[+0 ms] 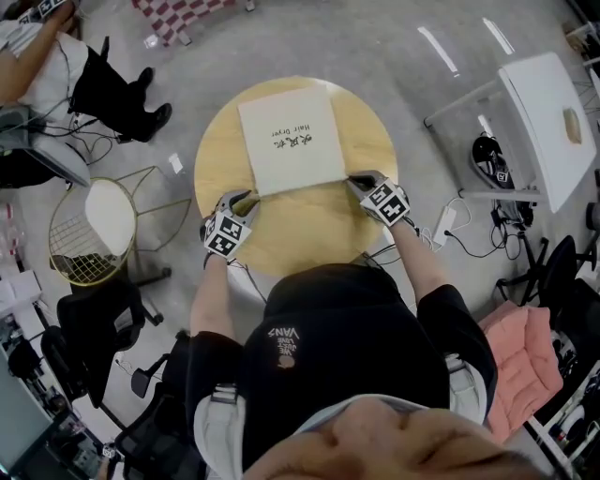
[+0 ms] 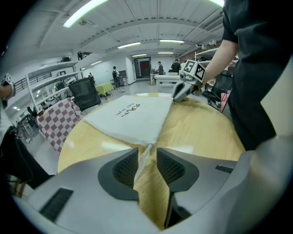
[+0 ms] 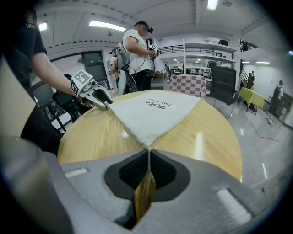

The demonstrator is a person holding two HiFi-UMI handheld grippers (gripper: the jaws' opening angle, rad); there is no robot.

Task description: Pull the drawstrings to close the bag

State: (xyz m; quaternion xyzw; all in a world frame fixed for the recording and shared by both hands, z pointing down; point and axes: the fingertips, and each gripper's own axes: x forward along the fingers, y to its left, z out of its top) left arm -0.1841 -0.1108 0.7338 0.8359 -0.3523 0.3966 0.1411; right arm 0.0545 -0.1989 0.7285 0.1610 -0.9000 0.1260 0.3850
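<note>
While my right fingers (image 3: 132,171) are clenched on the lower right corner of the bag (image 1: 291,136), my left fingers (image 2: 126,168) stand released. The drawstring (image 2: 143,160) lies loose between them at the lower left corner. The bag lies flat on the tabletop (image 1: 309,239), upper middle of the head view. I judge I'm securing the left cord. Next I must pinch it, then draw both hands apart.

Lab-like hall with office chairs (image 2: 85,93), metal shelving (image 2: 48,80), strip lights (image 2: 87,11).
</note>
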